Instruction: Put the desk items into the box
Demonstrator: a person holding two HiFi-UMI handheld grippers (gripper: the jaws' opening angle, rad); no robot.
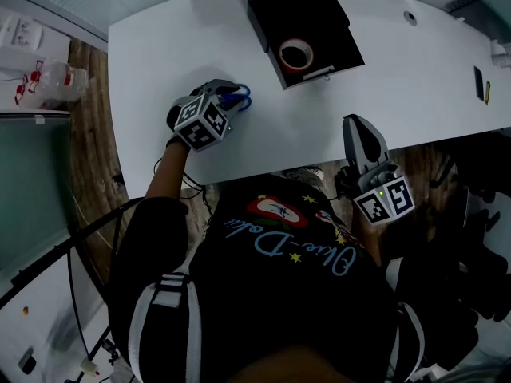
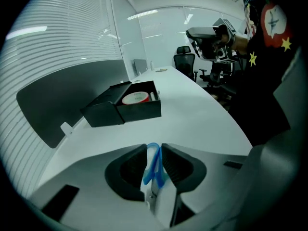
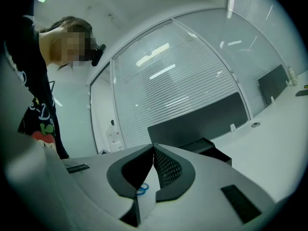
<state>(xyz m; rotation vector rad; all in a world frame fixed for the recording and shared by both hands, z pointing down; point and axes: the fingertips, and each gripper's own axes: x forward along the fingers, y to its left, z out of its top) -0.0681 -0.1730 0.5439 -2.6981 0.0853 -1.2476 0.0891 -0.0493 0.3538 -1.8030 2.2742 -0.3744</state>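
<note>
Blue-handled scissors (image 1: 239, 98) lie on the white desk (image 1: 160, 46). My left gripper (image 1: 230, 96) is shut on the blue handles (image 2: 153, 170), which stand pinched between its two pads, close above the desk. An open black box (image 1: 319, 22) sits further back with a red-and-white tape roll (image 1: 296, 54) inside; the left gripper view shows the box (image 2: 122, 109) straight ahead. My right gripper (image 1: 363, 138) hovers at the desk's front edge with its tips together and nothing in them. Through its jaws (image 3: 154, 150) the blue scissors (image 3: 141, 190) show on the desk.
A dark flat item (image 1: 478, 81) and a yellow pen (image 1: 488, 92) lie at the desk's far right edge. A cable hole (image 1: 409, 17) is behind the box. Office chairs (image 2: 185, 59) stand beyond the desk's end. Bottles (image 1: 48, 78) sit on a shelf at left.
</note>
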